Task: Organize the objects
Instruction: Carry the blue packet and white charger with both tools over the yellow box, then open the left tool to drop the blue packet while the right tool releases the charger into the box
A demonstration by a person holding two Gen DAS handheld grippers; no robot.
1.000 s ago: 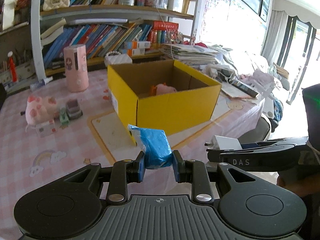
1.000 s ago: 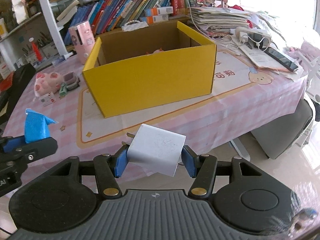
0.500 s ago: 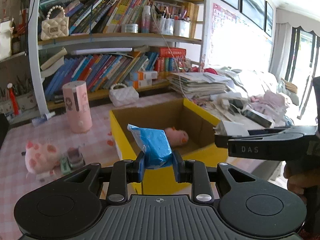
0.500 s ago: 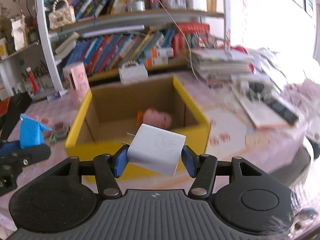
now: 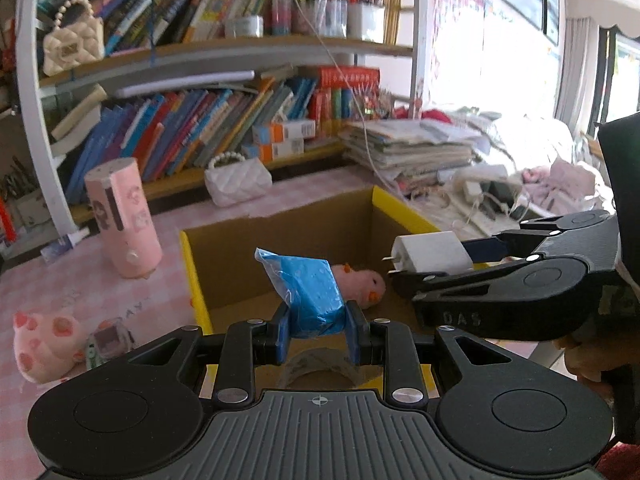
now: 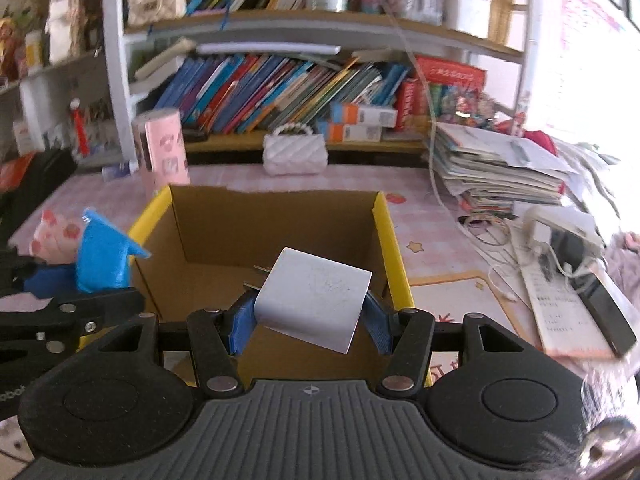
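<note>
Over the open yellow cardboard box (image 6: 390,240) on the pink checked table (image 5: 72,280), both grippers hung side by side. Clamped in the left gripper (image 5: 318,330) was a crumpled blue packet (image 5: 310,292), its pads pressed on both sides. Tilted between the fingers of the right gripper (image 6: 310,320), a white plug-in charger (image 6: 316,300) pointed its prongs at the box. Inside the box lay a pink plush toy (image 5: 360,280). Another pink plush (image 5: 44,346) sat on the table, left of the box.
</note>
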